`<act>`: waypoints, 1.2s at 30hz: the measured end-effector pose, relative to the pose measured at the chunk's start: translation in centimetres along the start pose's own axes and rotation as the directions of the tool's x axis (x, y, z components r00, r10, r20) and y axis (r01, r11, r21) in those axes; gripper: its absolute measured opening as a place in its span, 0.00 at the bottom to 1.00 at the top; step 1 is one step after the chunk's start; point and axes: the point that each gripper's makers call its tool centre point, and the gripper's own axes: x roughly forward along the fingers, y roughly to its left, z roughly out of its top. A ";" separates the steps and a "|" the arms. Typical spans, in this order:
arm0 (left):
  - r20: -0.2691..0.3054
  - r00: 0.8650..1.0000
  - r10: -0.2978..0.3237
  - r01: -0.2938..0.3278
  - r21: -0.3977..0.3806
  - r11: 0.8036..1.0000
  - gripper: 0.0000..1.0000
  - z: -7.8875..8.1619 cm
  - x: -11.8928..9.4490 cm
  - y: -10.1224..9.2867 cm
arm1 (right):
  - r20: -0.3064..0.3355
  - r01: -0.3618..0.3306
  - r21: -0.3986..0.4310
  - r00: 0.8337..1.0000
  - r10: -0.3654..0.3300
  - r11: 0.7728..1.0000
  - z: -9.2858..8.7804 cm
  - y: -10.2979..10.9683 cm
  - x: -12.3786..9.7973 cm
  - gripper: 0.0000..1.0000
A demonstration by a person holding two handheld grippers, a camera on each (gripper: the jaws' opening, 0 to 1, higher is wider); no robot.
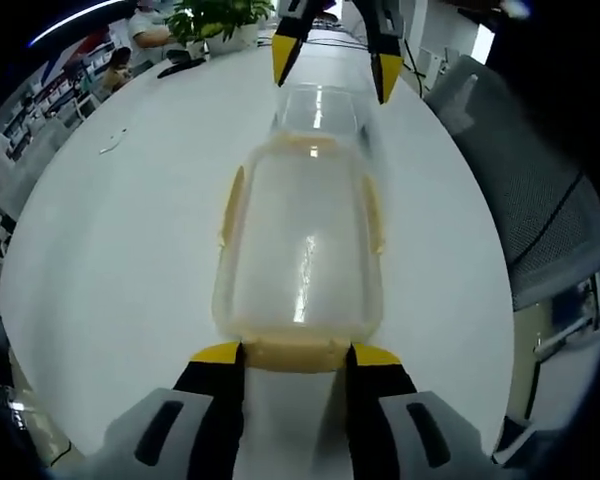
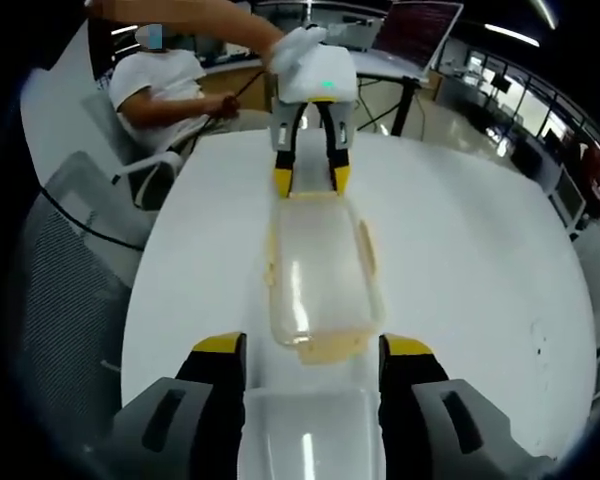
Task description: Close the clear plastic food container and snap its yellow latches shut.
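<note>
Where white table point(image 1: 110, 260) spreads, clear container point(image 1: 300, 250), perhaps office chairs point(image 2: 90, 240) beside

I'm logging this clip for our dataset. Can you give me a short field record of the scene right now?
surface: white table
object: clear plastic food container, lid on
latches: yellow latch at the near end, between the left hand-held gripper's jaws
left hand-held gripper: open, at one end of the container
right hand-held gripper: open, at the opposite end
nearby: mesh office chair, potted plant
</note>
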 end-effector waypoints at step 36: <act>-0.054 0.999 -0.005 0.005 0.001 1.000 0.32 -1.8 -0.8 -2.2 | -0.139 -0.080 -0.120 0.988 0.063 0.990 -1.4 0.3 5.0 0.47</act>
